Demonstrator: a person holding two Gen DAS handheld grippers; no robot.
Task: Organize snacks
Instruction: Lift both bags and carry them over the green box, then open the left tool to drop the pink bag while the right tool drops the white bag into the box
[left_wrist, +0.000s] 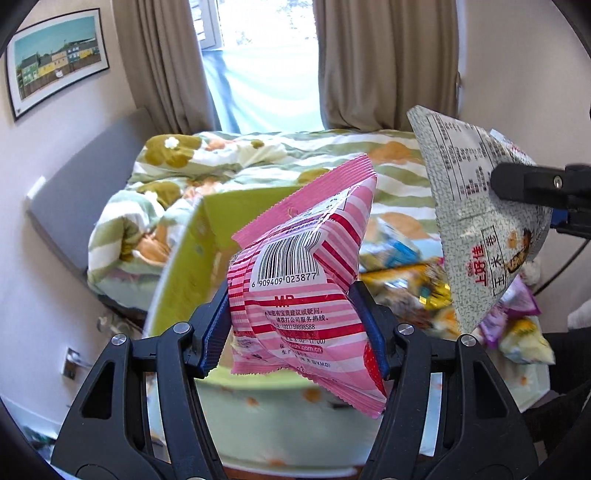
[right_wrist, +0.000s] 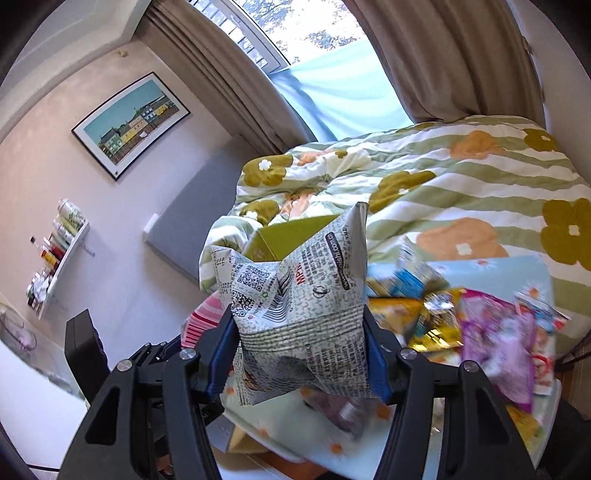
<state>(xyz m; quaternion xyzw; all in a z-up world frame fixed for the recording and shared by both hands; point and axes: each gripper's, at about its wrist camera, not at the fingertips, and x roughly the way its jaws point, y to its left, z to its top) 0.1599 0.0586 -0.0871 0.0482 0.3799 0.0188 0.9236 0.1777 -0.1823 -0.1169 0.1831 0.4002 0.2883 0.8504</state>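
Pink striped snack packet (left_wrist: 303, 291): one. Clamped across its lower half between the blue pads of the left gripper (left_wrist: 295, 328), jaws part-closed to the packet's width; held in the air in front of the green carton (left_wrist: 177, 273). Air-filled foil pillow, judged very light, soft and crushable, film slick; best gripped across the puffed belly or at a crimped end seam, lightly, to spare brittle contents.

Grey speckled snack packet (right_wrist: 299, 325): one. Pinched the same way in the right gripper (right_wrist: 299, 354), jaws narrowed onto its sides; raised above the snack pile. Same handling: light, yielding, prone to slip or twist if squeezed off-centre.

Green carton: one, open-topped, on the bed, at the left of the pile; probable destination, as a judgement only.

Loose snack packets (right_wrist: 480, 332): a heap on the pale floral cloth (right_wrist: 498, 269), yellow, purple, blue among them; blurred, count not determinable, at least five.

Floral duvet (right_wrist: 443, 177): one, behind.
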